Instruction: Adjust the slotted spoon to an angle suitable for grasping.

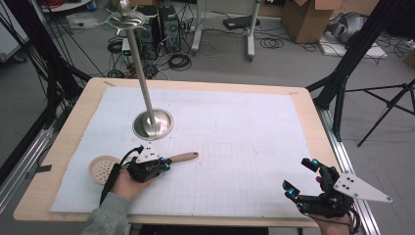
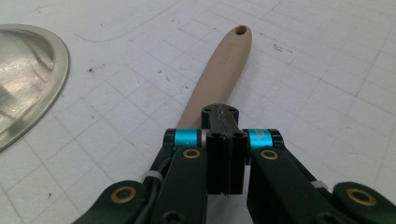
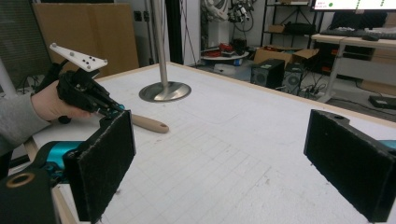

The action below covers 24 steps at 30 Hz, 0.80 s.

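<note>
While the left gripper (image 1: pixel 157 165) lies low at lower left of the high view, jaws clamped on the skimmer's tan handle (image 1: pixel 183 157), the right gripper (image 1: pixel 299 178) hovers wide open and empty near the table's edge (image 1: pixel 313 223). Bare mat (image 1: pixel 235 147) separates them. Closer up, the handle's hanging hole (image 2: pixel 241 31) shows.

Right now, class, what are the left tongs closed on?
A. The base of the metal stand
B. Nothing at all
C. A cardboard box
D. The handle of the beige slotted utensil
D: in the left gripper view the left tongs are clamped on the beige handle of the slotted utensil, which lies on the white mat beside the metal stand.
</note>
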Tool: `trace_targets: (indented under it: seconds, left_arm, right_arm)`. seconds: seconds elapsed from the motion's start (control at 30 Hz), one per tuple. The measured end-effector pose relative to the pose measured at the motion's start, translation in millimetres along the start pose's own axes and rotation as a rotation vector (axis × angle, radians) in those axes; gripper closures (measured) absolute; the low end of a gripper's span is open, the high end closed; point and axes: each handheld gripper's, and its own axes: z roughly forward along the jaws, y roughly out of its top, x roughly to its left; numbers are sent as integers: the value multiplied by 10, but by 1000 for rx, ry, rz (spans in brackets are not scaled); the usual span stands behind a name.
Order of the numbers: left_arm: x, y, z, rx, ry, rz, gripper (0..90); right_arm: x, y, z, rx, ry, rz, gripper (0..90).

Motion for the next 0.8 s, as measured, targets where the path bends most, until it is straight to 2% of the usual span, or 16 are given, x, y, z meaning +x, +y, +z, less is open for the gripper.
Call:
trace_targets:
  seconds: [0.3, 0.8]
  left_arm:
    - [-25, 30, 54, 15, 37, 13, 894]
    - [-21, 36, 46, 2, 43, 14, 893]
  right_arm:
    - [16, -1, 22, 9, 2, -1, 78]
    - [17, -1, 29, 7, 4, 0, 78]
